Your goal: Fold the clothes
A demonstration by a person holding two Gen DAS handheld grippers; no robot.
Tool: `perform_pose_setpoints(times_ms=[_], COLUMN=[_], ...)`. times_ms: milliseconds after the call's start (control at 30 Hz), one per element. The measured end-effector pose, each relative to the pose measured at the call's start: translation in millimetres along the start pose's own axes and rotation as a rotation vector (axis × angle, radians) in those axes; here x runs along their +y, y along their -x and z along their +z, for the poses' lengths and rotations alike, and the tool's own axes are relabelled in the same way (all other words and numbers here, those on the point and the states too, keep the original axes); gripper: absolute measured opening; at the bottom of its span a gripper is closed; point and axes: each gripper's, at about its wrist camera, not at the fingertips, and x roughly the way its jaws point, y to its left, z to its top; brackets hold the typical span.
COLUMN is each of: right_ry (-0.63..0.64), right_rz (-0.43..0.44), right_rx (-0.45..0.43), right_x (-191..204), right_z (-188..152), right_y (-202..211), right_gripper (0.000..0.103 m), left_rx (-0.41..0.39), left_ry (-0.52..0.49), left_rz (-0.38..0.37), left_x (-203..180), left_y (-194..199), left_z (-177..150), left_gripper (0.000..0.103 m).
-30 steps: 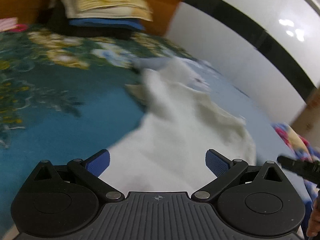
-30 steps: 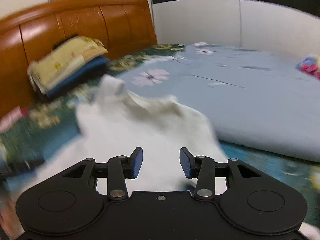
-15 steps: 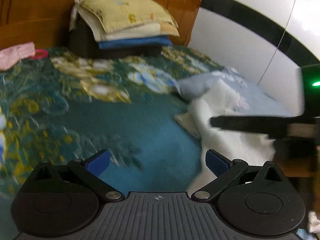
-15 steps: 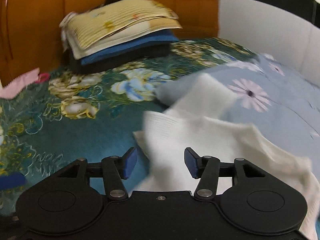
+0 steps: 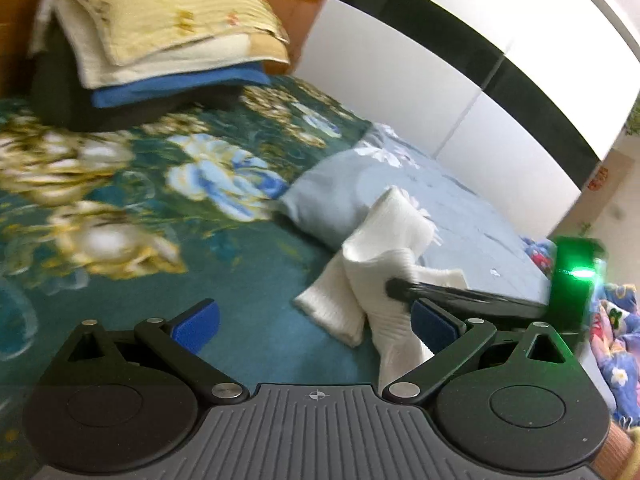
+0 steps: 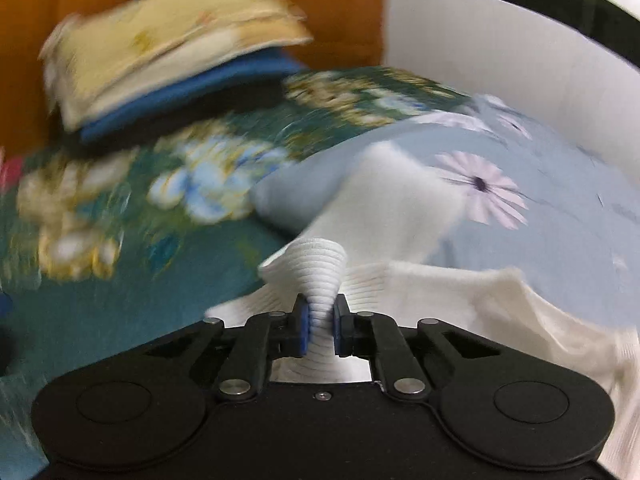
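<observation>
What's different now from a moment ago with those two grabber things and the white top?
The right gripper, open a moment ago, has closed on a ribbed edge of the white sweater and bunched it up. The left gripper stayed open, holding nothing. The folded stack by the headboard is unchanged.

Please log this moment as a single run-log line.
right gripper: shut on white garment | left gripper: open, holding nothing | garment on floral bedspread
</observation>
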Motion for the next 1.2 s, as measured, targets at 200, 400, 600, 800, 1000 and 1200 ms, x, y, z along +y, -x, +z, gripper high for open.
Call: perform_pose_setpoints(times_ms=[200,400,600,800,1000,1200], right_ry=[-0.142,-0.164,-0.163,-0.179,-0.209,-0.248], right_rz=[0.026,0.065,0.09,0.092,0.124,0.161], right_rx=[-0.011,-0.012,-0.015,-0.01,-0.017,-0.067], right_x=[-48.3,-61.8,-63.4,-66.8,-70.9,-85.2], right_z=[-7.4,-14.8,-16.0,-17.4,-20.3,-29.7], right_y=[9.7,6.6,2.3,0.2,4.9,28.6], right_gripper=[0.011,0.012,0.012,0.013,0.02,0.029], left_rx=[0.057,0.062,0.038,0.047,-0.098,-0.242], left_ry=[0.106,0.149,0.116,0.09,0.009,-0.117], left_rz=[0.039,0.019,0.031,0.058,0.163,0.363], left_x=[5.2,8.5,-6.1,-14.6,-12.0,13.8], left_y=[-58.6,-87.9,-102.0,-109.8,-73.7,-17.0], left_z=[-3.1,-9.2,-11.3,-14.4,1.6,36.4], left_gripper=[0.094,0.089,0.05,0.003,0.003,0.003])
